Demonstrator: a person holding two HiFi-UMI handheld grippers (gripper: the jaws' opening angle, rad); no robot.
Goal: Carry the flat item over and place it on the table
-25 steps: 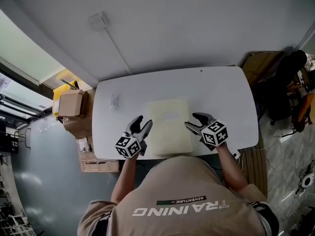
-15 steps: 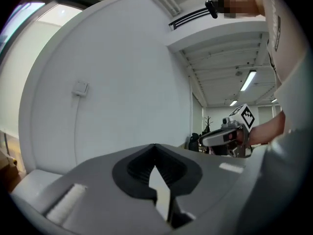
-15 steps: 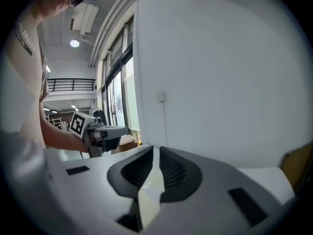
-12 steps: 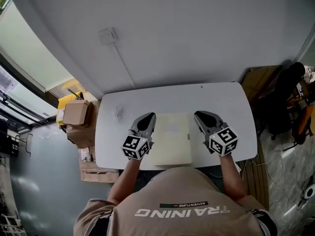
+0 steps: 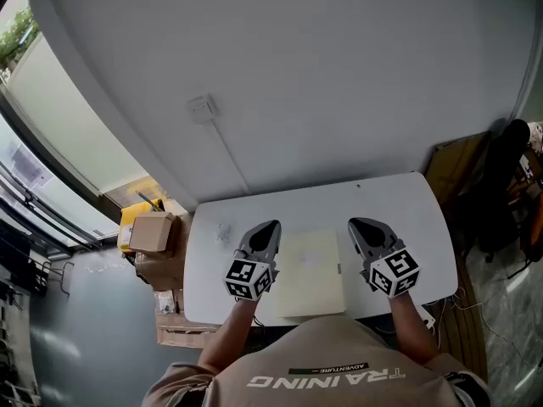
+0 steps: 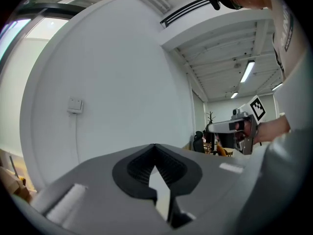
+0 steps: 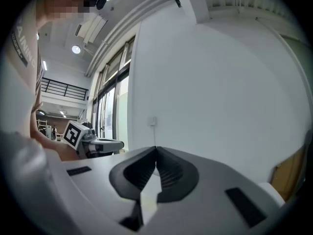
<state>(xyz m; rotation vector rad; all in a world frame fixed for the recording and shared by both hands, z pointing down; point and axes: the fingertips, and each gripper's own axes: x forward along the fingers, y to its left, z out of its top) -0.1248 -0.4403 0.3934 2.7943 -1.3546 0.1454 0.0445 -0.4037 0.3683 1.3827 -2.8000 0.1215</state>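
Observation:
The flat item [image 5: 311, 263], a pale cream sheet, lies on the white table [image 5: 399, 202] near its front edge. My left gripper [image 5: 268, 227] hovers over the sheet's left edge, shut and empty. My right gripper [image 5: 361, 225] hovers just past its right edge, jaws closing the last bit to shut with nothing between them. Both point at the wall. In the left gripper view the jaws [image 6: 155, 146] meet tip to tip, and the right gripper [image 6: 239, 126] shows beyond them. In the right gripper view the jaws [image 7: 156, 148] also meet, with the left gripper [image 7: 93, 141] at the left.
A small clear object [image 5: 223, 231] lies on the table's left part. Cardboard boxes [image 5: 153, 233] and a yellow item [image 5: 136, 217] stand left of the table. A dark chair [image 5: 509, 168] and a wooden panel [image 5: 450, 164] are at the right. A wall socket [image 5: 202, 107] has a cable running down.
Both grippers went from open beside the sheet to shut and turned to point at the wall. The sheet stays flat on the table. The head view has tilted up.

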